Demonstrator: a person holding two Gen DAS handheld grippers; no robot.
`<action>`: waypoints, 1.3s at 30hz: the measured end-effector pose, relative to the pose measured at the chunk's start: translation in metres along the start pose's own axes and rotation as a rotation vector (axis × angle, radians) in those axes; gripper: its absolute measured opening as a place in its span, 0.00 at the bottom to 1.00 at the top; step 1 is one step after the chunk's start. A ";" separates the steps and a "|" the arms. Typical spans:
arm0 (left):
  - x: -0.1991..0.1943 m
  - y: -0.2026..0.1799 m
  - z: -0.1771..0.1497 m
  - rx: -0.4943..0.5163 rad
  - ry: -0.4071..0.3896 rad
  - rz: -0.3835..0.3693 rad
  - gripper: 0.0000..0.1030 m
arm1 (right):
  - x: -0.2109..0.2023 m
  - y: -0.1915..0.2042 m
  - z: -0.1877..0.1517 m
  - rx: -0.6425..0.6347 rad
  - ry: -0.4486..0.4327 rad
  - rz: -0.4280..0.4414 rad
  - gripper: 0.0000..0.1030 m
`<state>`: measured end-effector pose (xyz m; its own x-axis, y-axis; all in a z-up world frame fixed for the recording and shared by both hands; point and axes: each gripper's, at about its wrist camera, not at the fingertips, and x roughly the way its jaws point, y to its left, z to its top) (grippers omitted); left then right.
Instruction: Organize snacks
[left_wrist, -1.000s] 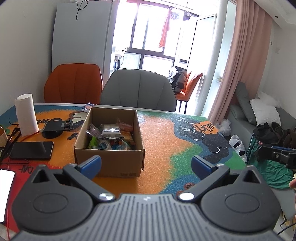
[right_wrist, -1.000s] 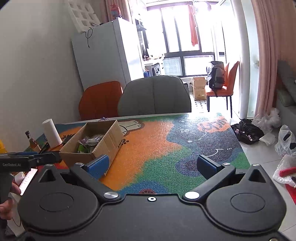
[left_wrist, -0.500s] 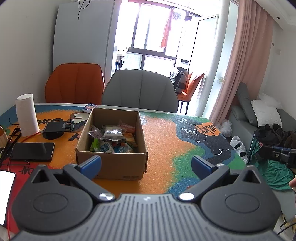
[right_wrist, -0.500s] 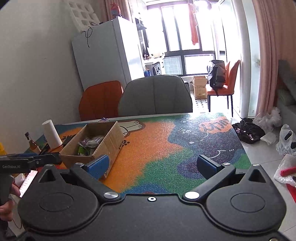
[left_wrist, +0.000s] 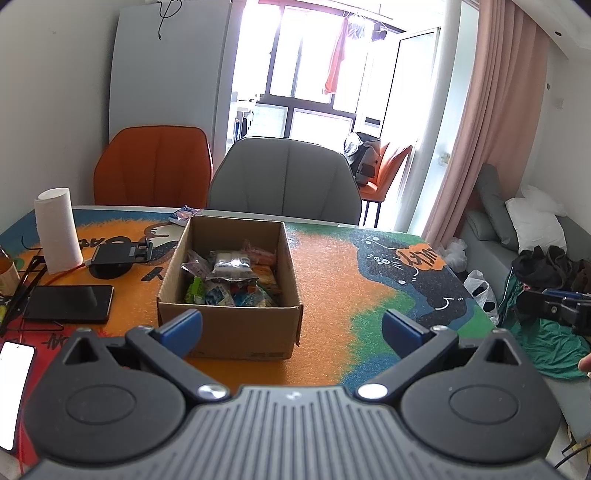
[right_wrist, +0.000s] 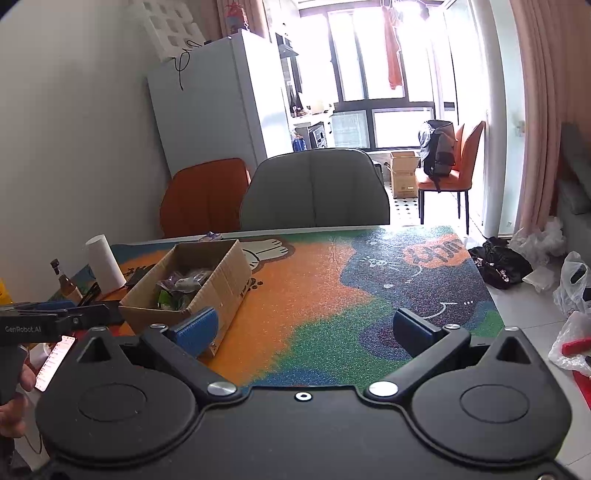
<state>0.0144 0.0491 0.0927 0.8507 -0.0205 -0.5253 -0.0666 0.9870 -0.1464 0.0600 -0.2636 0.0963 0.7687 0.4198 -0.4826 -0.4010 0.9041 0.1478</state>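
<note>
- The left gripper (left_wrist: 291, 325), a black two-finger tool with blue pads, hangs low over the near edge of the bench (left_wrist: 332, 280), its fingers spread wide with nothing between them.
- Over the last second the left wrist view has crept forward: the open brown cardboard box (left_wrist: 229, 325) now sits slightly larger and nearer the middle of the view than it did a second ago, so this hand appears to be easing toward the box.
- The right gripper (right_wrist: 306, 328), of the same make, also has its fingers wide and empty; its view has barely shifted, only edging a little closer to the bench.
- The assorted snack packets (left_wrist: 229, 277), in foil and coloured wrappers, lie heaped inside the box, toward its near end.
- One more small blue-and-white packet (left_wrist: 183, 215) lies on the bench just beyond the box's far left corner; it looks like a snack, though it is too small to be sure.
- Left of the box are a black phone (left_wrist: 68, 303), a dark stand (left_wrist: 118, 256) and a white paper-towel roll (left_wrist: 58, 229), all as they were.
- Judged from this, the scene fits either snacks about to be taken out and sorted, or a nearly filled box with a last packet outside; the slow approach alone does not settle which.
</note>
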 end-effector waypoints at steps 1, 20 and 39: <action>0.000 0.000 0.000 0.001 0.000 0.000 1.00 | 0.000 0.000 0.000 -0.001 0.000 0.002 1.00; 0.001 0.001 0.001 0.003 0.005 0.010 1.00 | 0.003 0.000 0.000 -0.003 0.006 0.013 1.00; 0.001 0.001 0.000 0.005 0.007 0.007 1.00 | 0.004 0.003 0.000 -0.008 0.005 0.022 1.00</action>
<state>0.0151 0.0502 0.0919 0.8467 -0.0151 -0.5318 -0.0693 0.9880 -0.1384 0.0619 -0.2597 0.0951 0.7574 0.4390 -0.4834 -0.4217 0.8940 0.1513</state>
